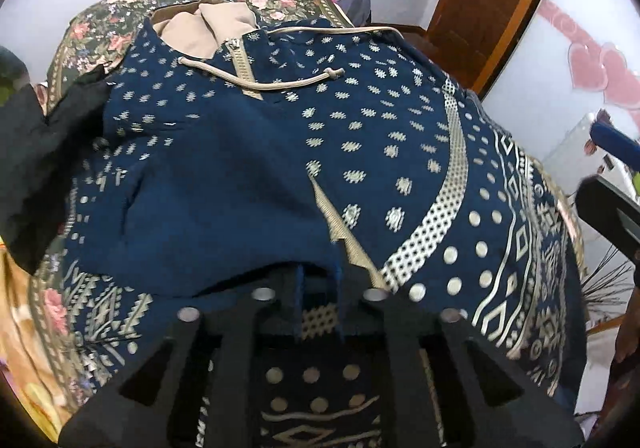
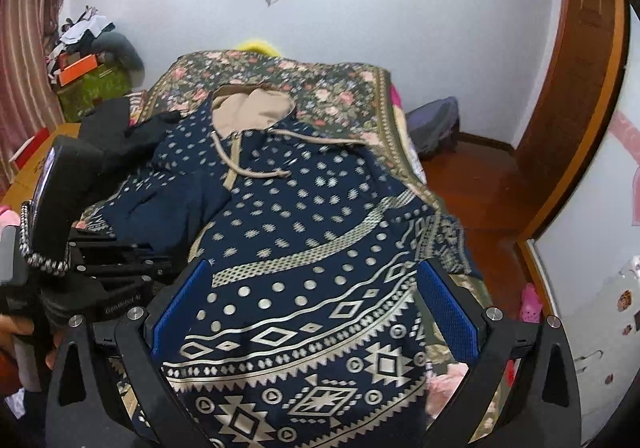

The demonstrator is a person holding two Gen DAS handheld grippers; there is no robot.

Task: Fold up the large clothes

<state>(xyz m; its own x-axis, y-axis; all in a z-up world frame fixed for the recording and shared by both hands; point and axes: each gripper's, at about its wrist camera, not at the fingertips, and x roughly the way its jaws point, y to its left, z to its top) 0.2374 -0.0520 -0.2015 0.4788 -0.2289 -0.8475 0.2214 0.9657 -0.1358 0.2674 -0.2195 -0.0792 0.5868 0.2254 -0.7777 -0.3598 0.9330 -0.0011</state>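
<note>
With its left side lying folded inward and the right sleeve (image 2: pixel 440 244) sticking out, the hoodie (image 2: pixel 304 215) is sitting half-folded; the left gripper (image 1: pixel 319 284) is gaping narrowly, the right gripper (image 2: pixel 316 308) widely, both holding nothing

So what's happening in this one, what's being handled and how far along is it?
A person with tongs in each hand is folding a navy patterned hoodie spread on a floral bedspread. The left sleeve is already laid across the chest. The left tongs sit at that folded edge, nearly closed, with a bit of navy fabric between the tips. The right tongs hang wide open above the hem, holding nothing. The rest is still unfolded.
</note>
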